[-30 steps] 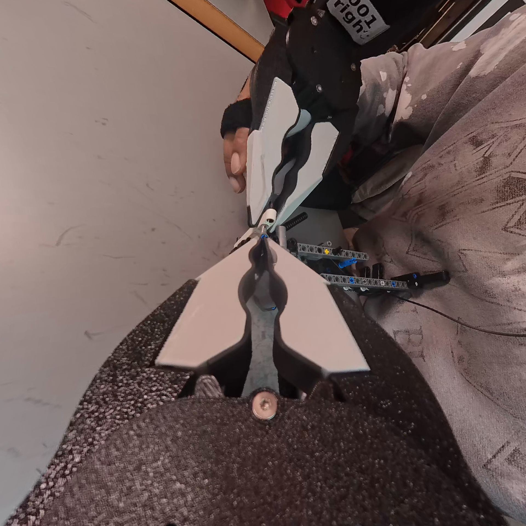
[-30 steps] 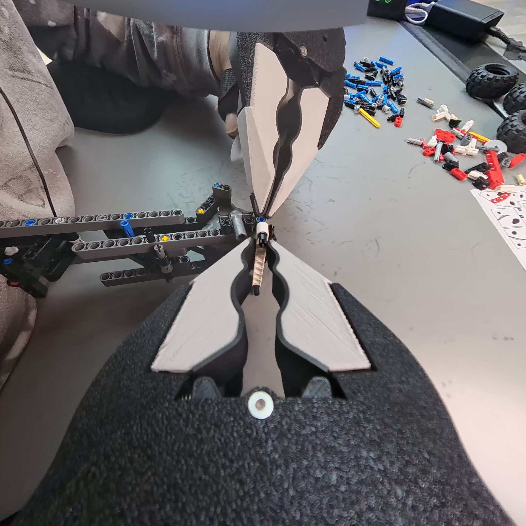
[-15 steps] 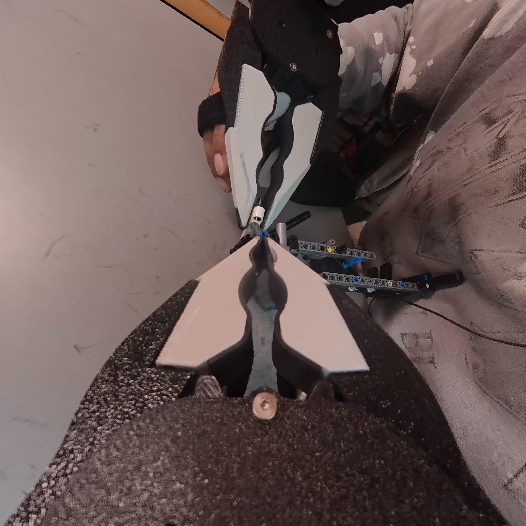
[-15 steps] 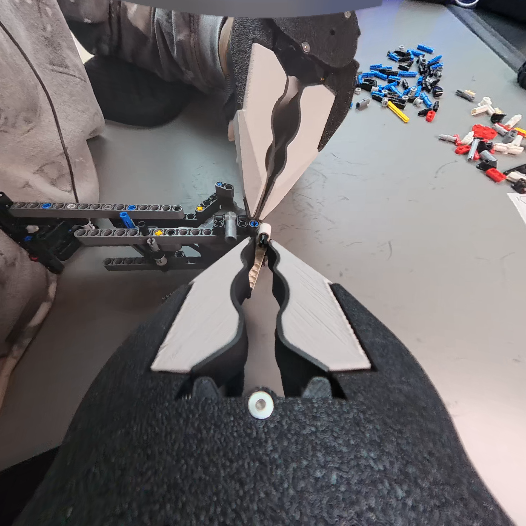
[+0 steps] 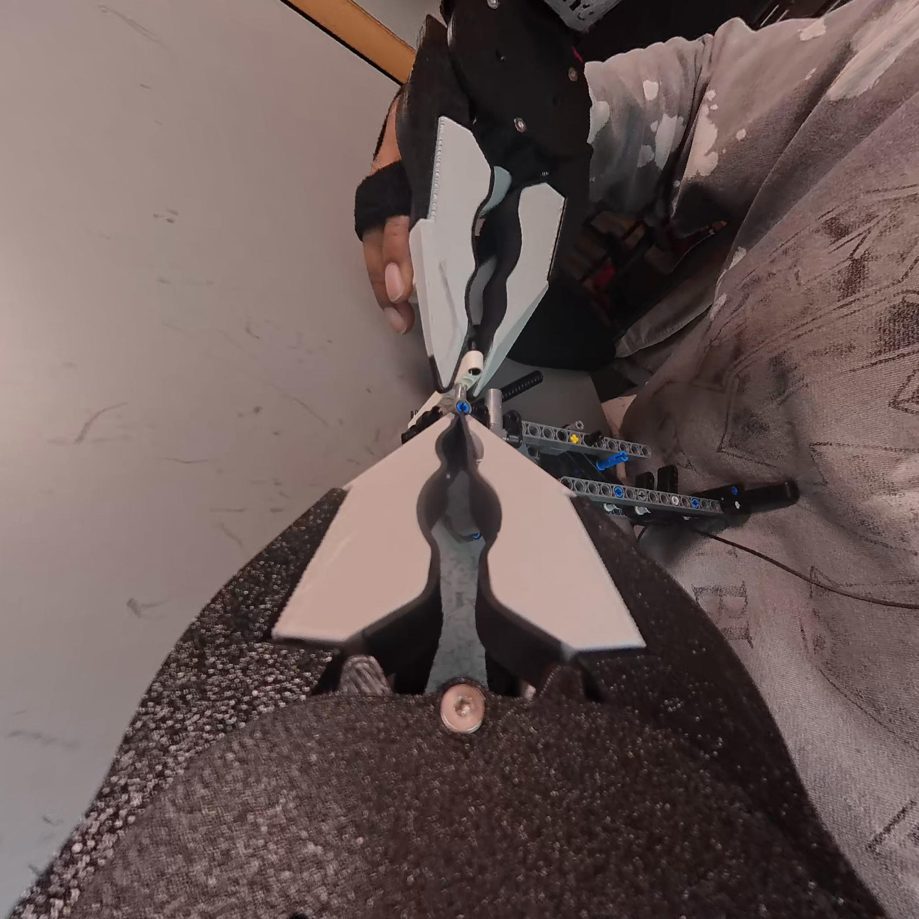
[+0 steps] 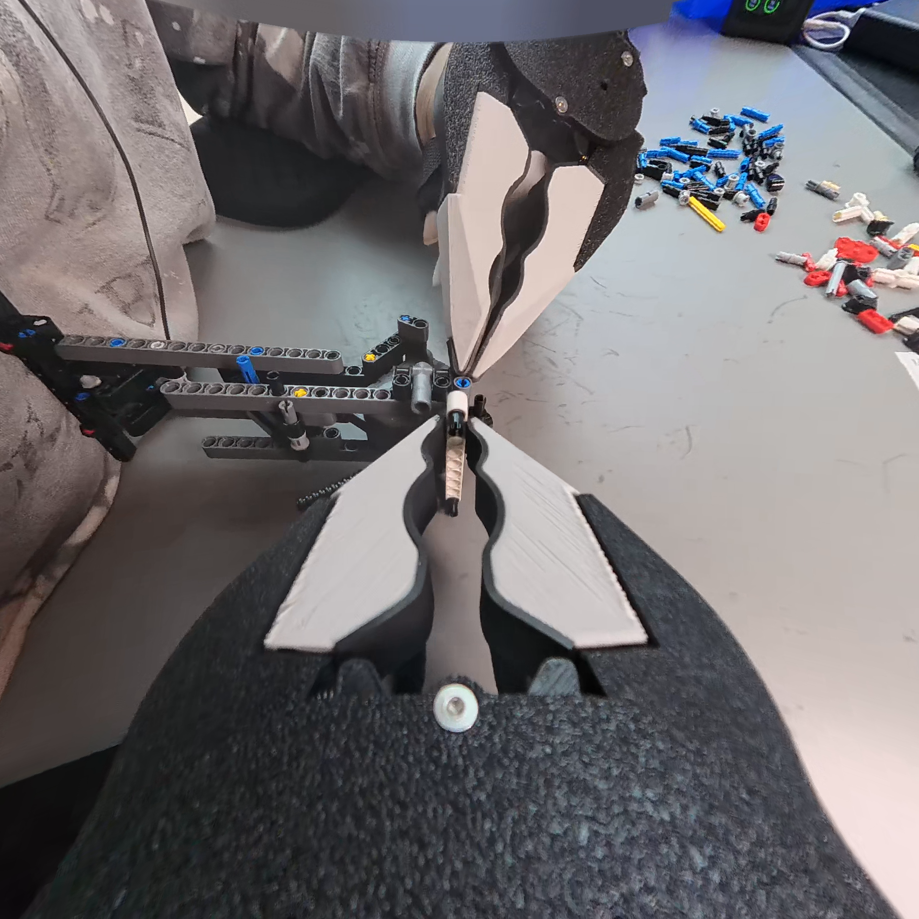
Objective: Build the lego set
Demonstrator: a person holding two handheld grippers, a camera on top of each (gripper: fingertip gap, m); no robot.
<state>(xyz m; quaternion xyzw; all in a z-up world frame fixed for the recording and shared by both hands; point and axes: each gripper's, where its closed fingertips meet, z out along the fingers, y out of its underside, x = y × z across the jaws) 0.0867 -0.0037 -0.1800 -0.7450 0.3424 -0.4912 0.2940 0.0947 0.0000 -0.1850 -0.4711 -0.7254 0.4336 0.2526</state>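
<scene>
Your right hand-held gripper [image 6: 455, 422] is closed on a thin black axle carrying a tan worm gear [image 6: 455, 467] and a white bush [image 6: 456, 401], with the bush end at the front corner of the dark grey lego frame [image 6: 278, 393]. Your left hand-held gripper [image 5: 460, 422] comes in from the far side, tips pinched together at the blue pin [image 6: 462, 382] on that same corner, steadying the frame, which lies on the grey surface [image 6: 696, 398] and reaches left to your lap. Loose blue, red and white parts [image 6: 721, 164] sit far right.

If you push with the axle tilted off its hole, it may jam or twist out of the fingertips; the frame's long left end, barely supported, could swing.

Compared with half a second ago, the bush now sits slightly closer to the frame, and both grips are unchanged.
</scene>
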